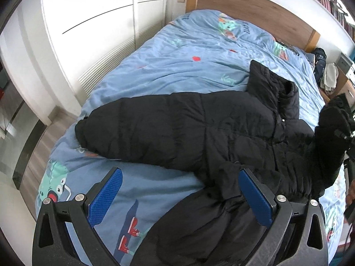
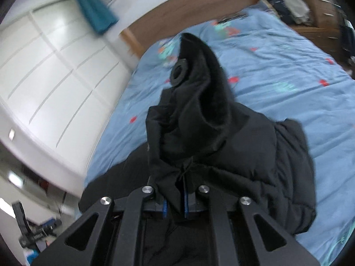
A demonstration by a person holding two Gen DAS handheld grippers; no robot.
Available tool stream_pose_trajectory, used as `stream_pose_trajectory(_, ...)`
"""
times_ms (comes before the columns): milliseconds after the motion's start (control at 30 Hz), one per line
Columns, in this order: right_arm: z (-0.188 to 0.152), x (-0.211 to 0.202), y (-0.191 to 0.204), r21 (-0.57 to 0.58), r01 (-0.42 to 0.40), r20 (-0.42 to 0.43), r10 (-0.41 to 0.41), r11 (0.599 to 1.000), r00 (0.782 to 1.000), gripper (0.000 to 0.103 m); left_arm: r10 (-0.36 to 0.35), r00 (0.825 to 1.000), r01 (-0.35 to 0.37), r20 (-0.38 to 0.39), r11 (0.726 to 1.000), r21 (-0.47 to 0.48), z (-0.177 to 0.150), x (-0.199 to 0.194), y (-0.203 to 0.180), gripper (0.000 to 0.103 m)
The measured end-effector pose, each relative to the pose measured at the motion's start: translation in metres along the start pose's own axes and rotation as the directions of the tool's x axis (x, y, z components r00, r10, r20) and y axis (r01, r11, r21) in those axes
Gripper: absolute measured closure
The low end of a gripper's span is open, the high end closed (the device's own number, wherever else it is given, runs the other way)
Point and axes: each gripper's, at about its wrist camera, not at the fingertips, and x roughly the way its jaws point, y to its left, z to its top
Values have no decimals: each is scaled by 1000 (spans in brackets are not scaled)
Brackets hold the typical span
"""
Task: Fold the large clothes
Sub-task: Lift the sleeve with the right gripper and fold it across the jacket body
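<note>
Sleeve fold under way: right gripper (image 2: 175, 208) fingers clamp jacket (image 1: 199, 128) cuff; left gripper (image 1: 180, 197) fingers wide, empty. Next: lay cuff across the body.

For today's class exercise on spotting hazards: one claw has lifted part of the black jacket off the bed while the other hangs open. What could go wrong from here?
1. The right claw pinches only a thin bunch of the black puffer jacket; the slick, bulky fabric could slip free.
2. The left claw is open and holds nothing, so the spread sleeve may drag and bunch across the blue duvet, spoiling the fold.
</note>
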Motion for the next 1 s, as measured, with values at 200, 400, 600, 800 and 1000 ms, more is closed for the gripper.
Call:
stream_pose_trajectory(200, -46, 42, 37, -102, 4, -119, -16, 995, 993, 93, 29, 999, -29, 18, 1000, 0, -5, -3, 14, 1)
stream_pose_trajectory(400, -100, 71, 49, -214, 55, -214, -101, 975, 972, 93, 22, 1000, -22, 14, 1000, -6, -10, -2, 21, 1)
stream_pose_trajectory(600, -133, 93, 47, -293, 97, -271, -180, 951, 946, 90, 22, 1000, -22, 3, 1000, -5, -19, 1, 24, 1)
stream_pose_trajectory(800, -150, 95, 40, -347, 121, -270, -223, 930, 937, 87, 15, 1000, -15, 8, 1000, 10, -22, 0, 12, 1)
stream_pose_trajectory(1000, -159, 76, 50, -374, 56, -296, -176, 926, 939, 65, -25, 999, 24, 20, 999, 22, -19, -4, -13, 1)
